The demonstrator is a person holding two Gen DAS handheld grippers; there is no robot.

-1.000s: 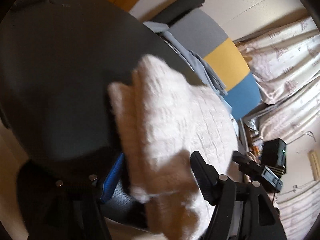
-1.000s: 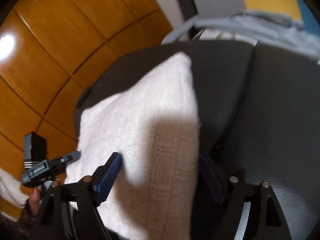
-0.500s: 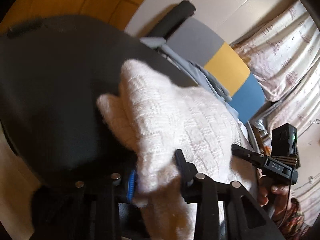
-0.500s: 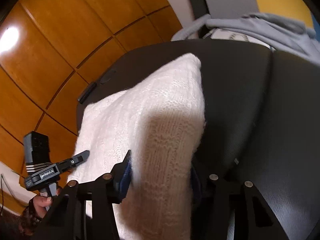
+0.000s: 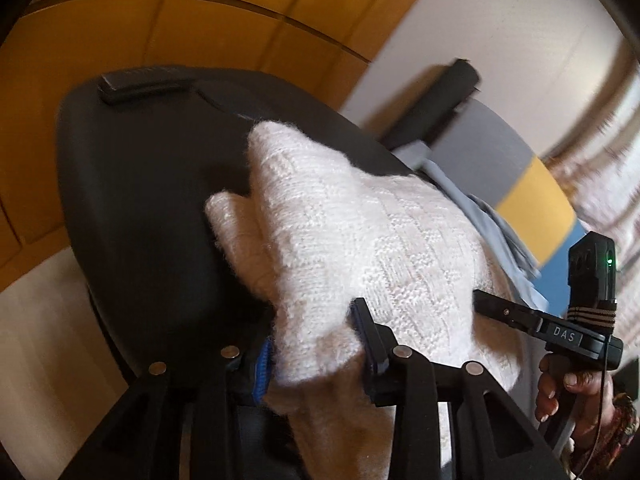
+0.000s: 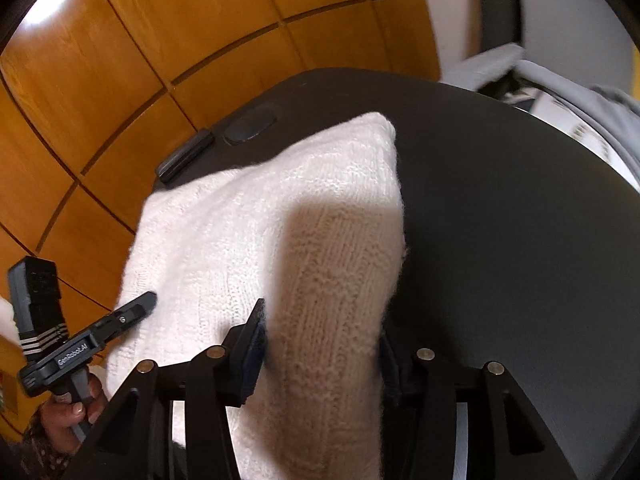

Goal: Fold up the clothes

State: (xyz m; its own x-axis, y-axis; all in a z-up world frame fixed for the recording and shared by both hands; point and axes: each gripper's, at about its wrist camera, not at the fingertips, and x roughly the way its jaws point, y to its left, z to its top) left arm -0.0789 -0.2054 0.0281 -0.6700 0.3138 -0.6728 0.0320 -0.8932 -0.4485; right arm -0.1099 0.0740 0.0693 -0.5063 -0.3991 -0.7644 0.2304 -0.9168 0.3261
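A folded white knitted sweater [image 5: 360, 232] [image 6: 248, 220] lies on a black rounded table top [image 5: 140, 200] [image 6: 500, 220]. In the left wrist view my left gripper [image 5: 314, 336] pinches the sweater's near corner between its pads, and its jaws are opening slightly. My right gripper [image 6: 320, 332] is shut on a thick folded edge of the same sweater. Each view shows the other gripper beside the sweater: the right gripper's body [image 5: 552, 328] and the left gripper's body [image 6: 100, 332], each held by a hand.
A grey-blue garment [image 5: 492, 220] [image 6: 580, 96] hangs over a grey, yellow and blue chair [image 5: 532, 200] behind the table. A small black bar [image 5: 140, 84] [image 6: 184, 156] and an oval pad [image 6: 250, 126] lie at the table's far edge. A wood-panelled wall [image 6: 200, 20] stands beyond.
Both grippers went from wide open around the sweater's edge to closed on it. Both have then swung sideways with it, bringing the wooden wall and the table's far edge into view.
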